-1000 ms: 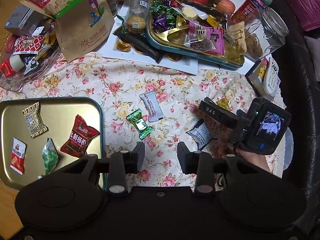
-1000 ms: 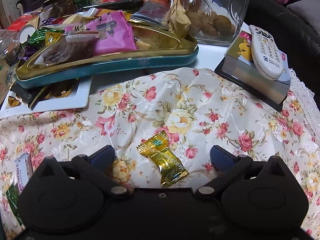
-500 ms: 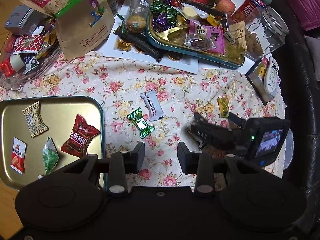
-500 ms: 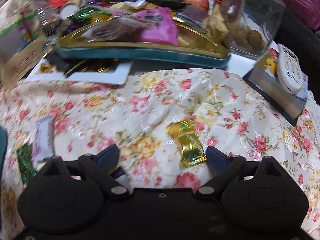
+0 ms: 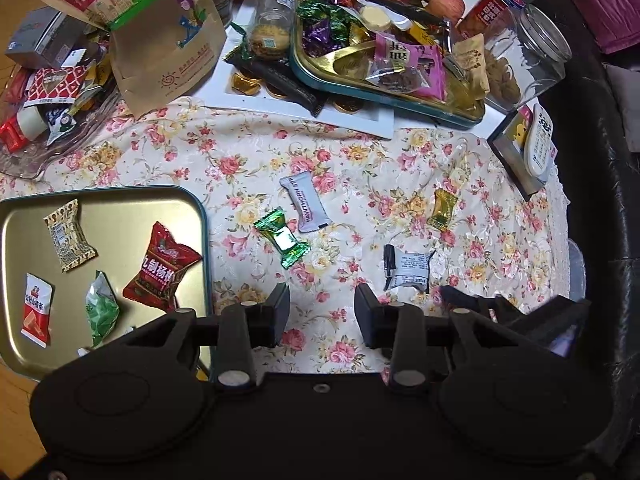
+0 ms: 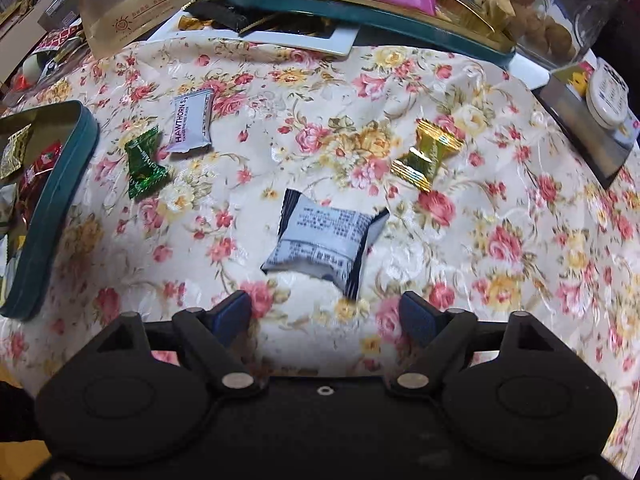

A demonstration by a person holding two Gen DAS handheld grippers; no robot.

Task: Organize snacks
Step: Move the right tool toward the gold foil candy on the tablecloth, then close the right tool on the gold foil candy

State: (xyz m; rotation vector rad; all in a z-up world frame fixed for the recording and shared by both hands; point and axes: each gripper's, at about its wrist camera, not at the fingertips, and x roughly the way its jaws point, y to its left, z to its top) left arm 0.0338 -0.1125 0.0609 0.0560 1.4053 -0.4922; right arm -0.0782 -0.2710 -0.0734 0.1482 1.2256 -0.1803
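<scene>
- Right claw (image 6: 326, 314) hangs spread over the floral counter (image 6: 500, 280), jaws just narrowing, nothing between them; the black-white packet (image 6: 320, 240) lies just ahead.
- Left claw (image 5: 322, 314) spread, empty, beside the tin (image 5: 120, 208) holding four snacks.
- Green (image 5: 283, 238), white (image 5: 306, 202) and gold candy (image 5: 442, 210) lie loose.

Right wrist view. The right gripper (image 6: 326, 314) hangs over the floral-clothed surface (image 6: 500, 240), its jaws apart and just closing, nothing between them. Just beyond the jaws lies a grey-and-black printed snack packet (image 6: 324, 242). Relative to that packet: a gold foil-wrapped candy (image 6: 430, 154) lies beyond and to the right; a green foil-wrapped candy (image 6: 143, 164) and a pale grey packet lettered HAWTHORN (image 6: 191, 121) lie beyond and to the left; a teal-rimmed metal tray (image 6: 52, 204) stands at far left.
</scene>
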